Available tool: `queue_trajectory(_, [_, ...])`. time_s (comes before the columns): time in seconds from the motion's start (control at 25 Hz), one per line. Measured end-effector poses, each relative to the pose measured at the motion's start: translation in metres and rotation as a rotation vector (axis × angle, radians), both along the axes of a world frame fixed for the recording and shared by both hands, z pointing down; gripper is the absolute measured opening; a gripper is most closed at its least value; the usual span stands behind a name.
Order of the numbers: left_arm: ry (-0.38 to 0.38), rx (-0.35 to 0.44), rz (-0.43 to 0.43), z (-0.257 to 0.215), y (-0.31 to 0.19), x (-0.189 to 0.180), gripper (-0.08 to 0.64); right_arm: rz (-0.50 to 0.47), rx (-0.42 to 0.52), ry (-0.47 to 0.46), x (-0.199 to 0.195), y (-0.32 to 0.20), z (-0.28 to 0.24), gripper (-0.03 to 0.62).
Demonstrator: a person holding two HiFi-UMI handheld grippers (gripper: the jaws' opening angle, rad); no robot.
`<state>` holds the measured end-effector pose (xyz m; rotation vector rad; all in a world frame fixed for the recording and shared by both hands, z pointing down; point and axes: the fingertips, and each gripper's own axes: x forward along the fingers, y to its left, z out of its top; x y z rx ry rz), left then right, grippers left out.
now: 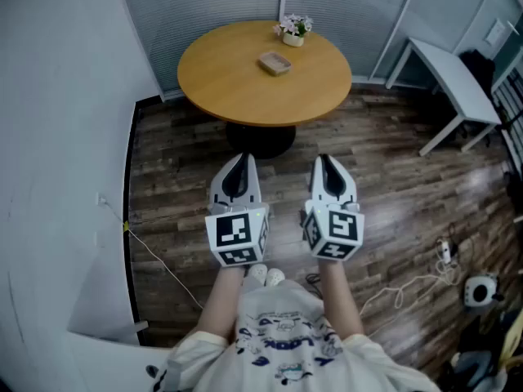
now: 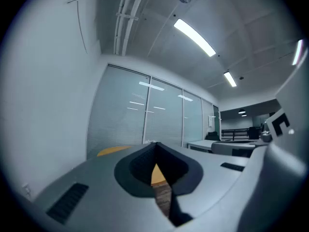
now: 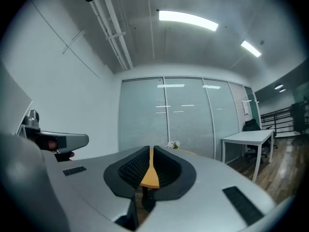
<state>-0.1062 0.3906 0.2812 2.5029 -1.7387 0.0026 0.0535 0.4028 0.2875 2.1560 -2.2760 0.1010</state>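
Grey left gripper [image 1: 242,159] and right gripper [image 1: 325,161], jaws together and empty, hover above the dark plank floor [image 1: 176,166], short of the round wooden desk [image 1: 233,88]. Its small tan dish [image 1: 274,63] lies untouched, well apart from both.

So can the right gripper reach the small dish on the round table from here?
Probably not yet: the right gripper hangs over the floor, short of the round table, with the dish farther in. Nothing blocks the way.

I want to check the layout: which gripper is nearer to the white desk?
Right. The right gripper hangs over the floor left of the white desk; the left gripper is farther left.
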Motion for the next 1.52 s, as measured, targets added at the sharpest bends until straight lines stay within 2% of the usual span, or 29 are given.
queue_trajectory(0.24, [-0.019,0.007,-0.011,0.003,-0.009,-0.004,0.003,-0.029,-0.008,-0.018,-0.007,-0.008,0.005,0.027])
queue_trajectory(0.64, [-0.014,0.0,-0.01,0.007,-0.025,-0.015,0.003,-0.018,-0.017,-0.022,-0.012,-0.025,0.013,0.028])
queue_trajectory(1.0, [-0.015,0.005,0.008,0.013,-0.044,-0.031,0.003,-0.023,-0.029,-0.04,-0.037,-0.043,0.023,0.028])
queue_trajectory(1.52, [-0.019,-0.034,0.014,0.03,-0.077,-0.039,0.003,-0.012,-0.065,-0.06,-0.039,-0.077,0.043,0.028])
